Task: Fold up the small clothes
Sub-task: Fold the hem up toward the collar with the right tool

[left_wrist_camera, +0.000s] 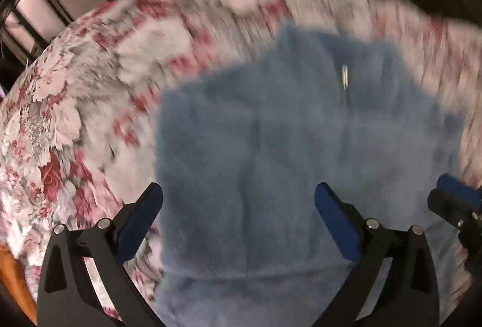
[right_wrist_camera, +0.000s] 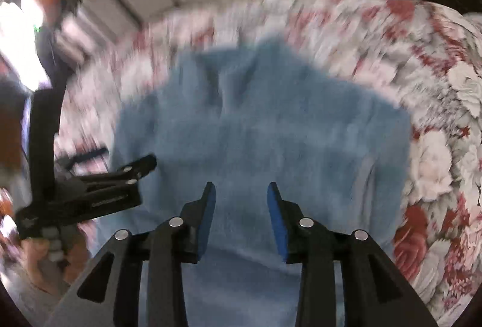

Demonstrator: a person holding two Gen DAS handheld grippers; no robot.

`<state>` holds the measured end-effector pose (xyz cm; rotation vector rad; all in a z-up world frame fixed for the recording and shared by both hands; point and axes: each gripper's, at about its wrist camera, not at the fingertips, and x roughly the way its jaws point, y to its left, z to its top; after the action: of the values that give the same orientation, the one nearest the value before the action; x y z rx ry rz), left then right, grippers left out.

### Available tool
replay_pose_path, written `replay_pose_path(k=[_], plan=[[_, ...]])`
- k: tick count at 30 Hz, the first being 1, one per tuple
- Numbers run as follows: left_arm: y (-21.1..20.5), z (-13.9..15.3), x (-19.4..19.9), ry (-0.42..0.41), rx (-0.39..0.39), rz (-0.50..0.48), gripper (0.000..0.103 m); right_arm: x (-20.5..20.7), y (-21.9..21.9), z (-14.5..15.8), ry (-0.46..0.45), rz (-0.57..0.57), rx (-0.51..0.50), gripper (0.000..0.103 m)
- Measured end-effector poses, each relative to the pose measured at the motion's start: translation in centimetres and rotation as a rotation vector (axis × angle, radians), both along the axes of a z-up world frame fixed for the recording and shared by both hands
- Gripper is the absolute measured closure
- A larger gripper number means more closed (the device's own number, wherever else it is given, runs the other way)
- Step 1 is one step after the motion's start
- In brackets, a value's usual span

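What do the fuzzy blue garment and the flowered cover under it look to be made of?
Fuzzy blue garment: probably fleece or plush knit, matte with a soft nap; a metal-looking zip pull glints. Flowered cover: seemingly printed woven fabric, smooth and flat, though motion blur hides its weave.

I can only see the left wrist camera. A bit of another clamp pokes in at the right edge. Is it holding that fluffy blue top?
Observer: No. The right gripper hangs over the blue top with its jaws apart and nothing pinched between them.
Operator: And who moves these clamps? I see no arm.
Observer: A person does. In the right wrist view a hand is wrapped around the handle of the left gripper.
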<state>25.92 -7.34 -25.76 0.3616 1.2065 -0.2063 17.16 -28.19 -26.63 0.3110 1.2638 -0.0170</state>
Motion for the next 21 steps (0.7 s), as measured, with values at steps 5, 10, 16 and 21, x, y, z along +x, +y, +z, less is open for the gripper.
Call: replay_pose_path(k=[5,10,16,21], plan=[[-1.1,-1.8,-1.9,-0.033,0.132,-0.043,0.004,-0.2,-0.1,-2.1,0.091,-0.018,0.013,0.067],[-0.2,2.1,-0.6,-0.105,0.02,-0.001,0.005,0.6,-2.1,1.6,-0.105,-0.108,0.046,0.066],[2.6,-2.7,2.8,0.086,-0.019,0.126,0.004,2.6,-2.7,-3.6,0.046,-0.139,0.059,0.058],[3.1,-1.4,3.7,0.104,-0.052,0.139,0.004,2.8,-3.4,-1.0,-0.01,-0.166,0.093,0.058]])
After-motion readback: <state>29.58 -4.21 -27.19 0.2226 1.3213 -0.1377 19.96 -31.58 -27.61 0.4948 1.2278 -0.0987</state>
